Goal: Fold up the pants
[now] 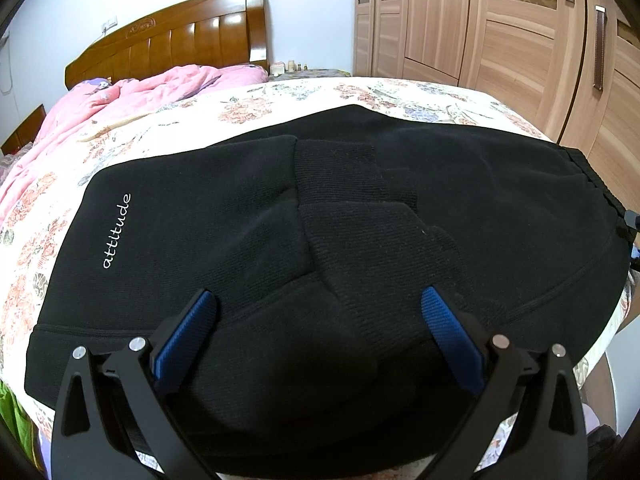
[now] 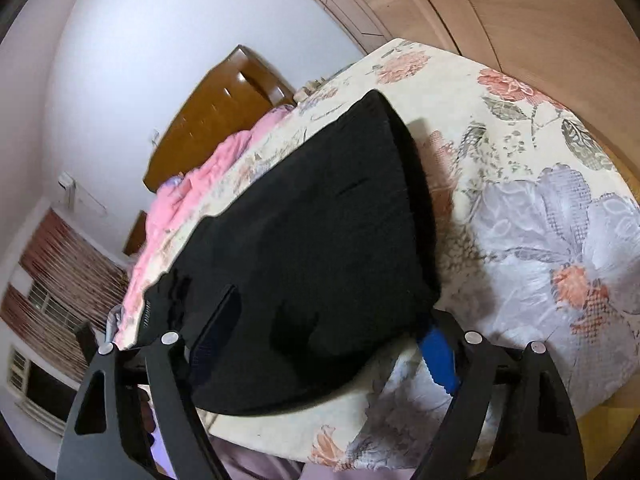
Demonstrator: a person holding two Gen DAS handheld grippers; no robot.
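Bedroom, floral-sheeted bed (image 1: pixel 420 96), wooden headboard (image 1: pixel 180 40), wardrobe (image 1: pixel 500 20) behind.
Lay folded on the bed near its foot edge: black pants (image 1: pixel 320 220), pink quilt (image 1: pixel 120 96) bunched beyond. Hovered wide open over the pants, gripping nothing: left gripper (image 1: pixel 320 304). Straddled the pants' corner, spread wide, pads not pressing the cloth: right gripper (image 2: pixel 328 320).

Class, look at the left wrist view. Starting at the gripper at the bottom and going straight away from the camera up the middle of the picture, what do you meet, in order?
left gripper → black pants → floral bedsheet → small bottles beyond the bed → white wall.
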